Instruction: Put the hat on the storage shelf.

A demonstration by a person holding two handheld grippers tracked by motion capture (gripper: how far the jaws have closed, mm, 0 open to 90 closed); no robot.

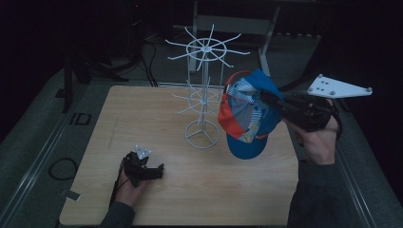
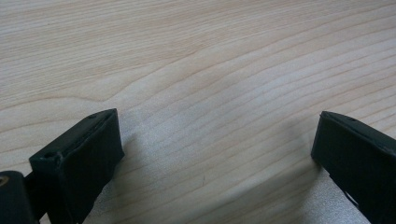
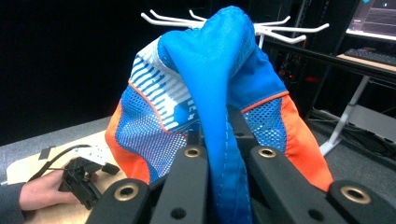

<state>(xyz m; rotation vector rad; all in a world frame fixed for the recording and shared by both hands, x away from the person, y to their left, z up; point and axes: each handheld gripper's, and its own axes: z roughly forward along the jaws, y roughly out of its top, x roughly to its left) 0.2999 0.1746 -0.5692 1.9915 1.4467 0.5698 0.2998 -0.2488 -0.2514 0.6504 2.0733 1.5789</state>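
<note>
Presently, the baseball cap (image 1: 247, 116) is held pinched in the right tongs (image 1: 268, 100), right of frame centre beside the white hook stand (image 1: 203, 90); hanging remains outstanding. The left tongs (image 1: 151, 170) rest spread on the counter (image 1: 142, 118), lower left.

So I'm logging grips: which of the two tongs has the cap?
The right tongs, raised beside the white rack, pinch the blue-and-orange cap; the left tongs rest open on the table.

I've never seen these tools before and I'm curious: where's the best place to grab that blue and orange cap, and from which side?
Probably the way the right gripper has it: shut on a pinched fold of the cap at its edge, coming from the right, away from the white rack. The soft fabric bunches thin there, and the crown and brim hang free toward the hooks.
</note>
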